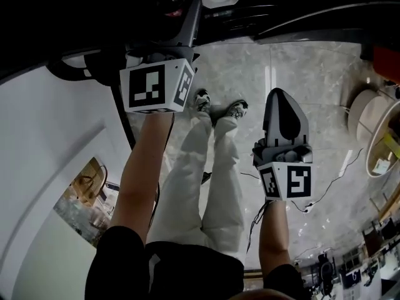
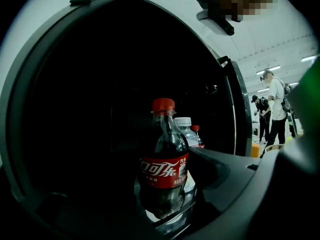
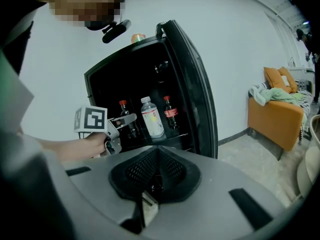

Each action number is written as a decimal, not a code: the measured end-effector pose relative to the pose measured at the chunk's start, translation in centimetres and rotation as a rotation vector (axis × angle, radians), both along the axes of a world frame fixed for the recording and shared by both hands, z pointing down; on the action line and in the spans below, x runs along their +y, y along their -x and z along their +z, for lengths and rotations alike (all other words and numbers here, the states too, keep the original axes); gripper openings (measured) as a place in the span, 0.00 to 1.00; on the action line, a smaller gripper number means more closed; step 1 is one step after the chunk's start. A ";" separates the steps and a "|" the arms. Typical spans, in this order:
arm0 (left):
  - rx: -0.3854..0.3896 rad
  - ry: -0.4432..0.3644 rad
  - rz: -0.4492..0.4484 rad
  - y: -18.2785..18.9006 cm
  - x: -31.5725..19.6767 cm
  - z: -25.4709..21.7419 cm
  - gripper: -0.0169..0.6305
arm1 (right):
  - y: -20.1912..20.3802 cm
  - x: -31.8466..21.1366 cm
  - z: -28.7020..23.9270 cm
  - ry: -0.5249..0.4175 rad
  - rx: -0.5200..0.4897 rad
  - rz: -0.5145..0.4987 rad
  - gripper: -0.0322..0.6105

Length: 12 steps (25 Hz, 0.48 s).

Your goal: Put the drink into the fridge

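Observation:
A cola bottle (image 2: 164, 164) with a red cap and red label stands upright between the jaws of my left gripper (image 2: 165, 186), which is shut on it inside the dark fridge (image 2: 60, 19). In the right gripper view the same bottle (image 3: 123, 115) is at the left of a fridge shelf, with the left gripper (image 3: 121, 121) reaching in from the left. In the head view the left gripper (image 1: 177, 11) points into the fridge at the top. My right gripper (image 1: 280, 95) hangs lower over the floor, shut and empty, and its jaws (image 3: 158, 159) meet.
A clear water bottle (image 3: 151, 116) and a second cola bottle (image 3: 170, 112) stand further right on the same shelf. The fridge door (image 3: 195, 89) is swung open to the right. An orange sofa (image 3: 277, 111) stands by the wall. People stand in the background (image 2: 276, 106).

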<state>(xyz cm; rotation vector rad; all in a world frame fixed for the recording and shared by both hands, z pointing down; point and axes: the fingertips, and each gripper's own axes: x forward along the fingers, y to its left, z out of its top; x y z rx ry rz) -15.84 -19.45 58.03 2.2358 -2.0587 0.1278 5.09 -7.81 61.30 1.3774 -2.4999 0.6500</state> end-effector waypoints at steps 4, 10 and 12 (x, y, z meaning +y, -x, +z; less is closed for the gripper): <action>0.040 -0.003 -0.034 0.8 -1.6 1.0 0.51 | 1.3 -0.1 0.5 0.029 0.007 -0.038 0.07; 0.059 0.023 -0.093 2.4 -3.5 3.0 0.51 | 2.6 -0.8 0.4 0.001 0.006 -0.066 0.07; 0.068 0.029 -0.114 3.0 -4.1 3.5 0.51 | 2.9 -0.7 0.5 0.011 0.005 -0.068 0.07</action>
